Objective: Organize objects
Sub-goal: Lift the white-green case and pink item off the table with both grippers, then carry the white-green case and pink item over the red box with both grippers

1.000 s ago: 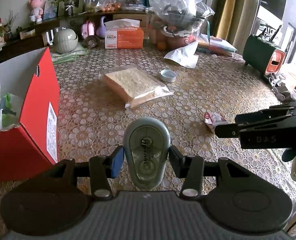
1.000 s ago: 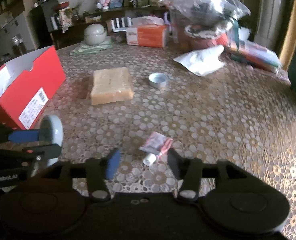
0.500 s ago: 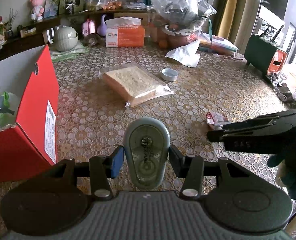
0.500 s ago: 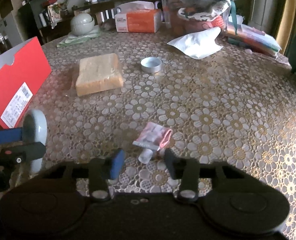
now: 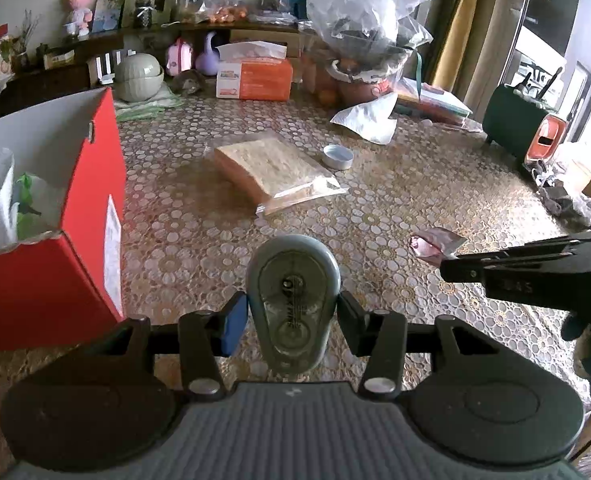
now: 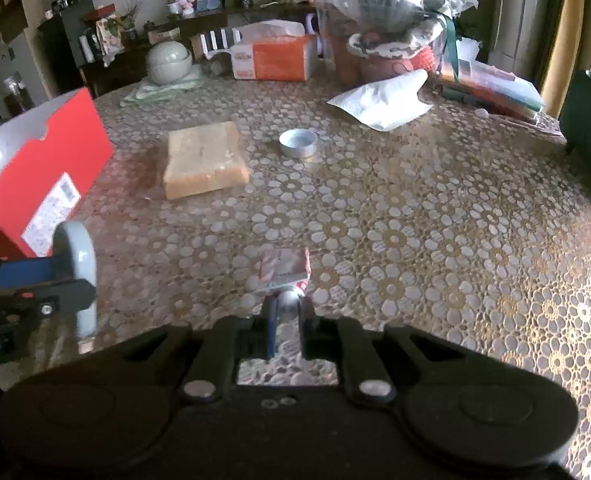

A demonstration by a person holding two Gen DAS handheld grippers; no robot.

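Small pink tube [image 6: 284,267], white cap toward us: the right gripper [image 6: 286,309] fingers are closing on that cap. Left gripper [image 5: 293,312] fingers pinch a grey correction-tape dispenser [image 5: 293,300].

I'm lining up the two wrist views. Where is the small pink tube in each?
Left wrist: pink tube right of centre, at the right tongs' tip.
Right wrist: tube low centre, its white cap between the closing tongs.
Shared landmark: round tin beside the bagged bread.
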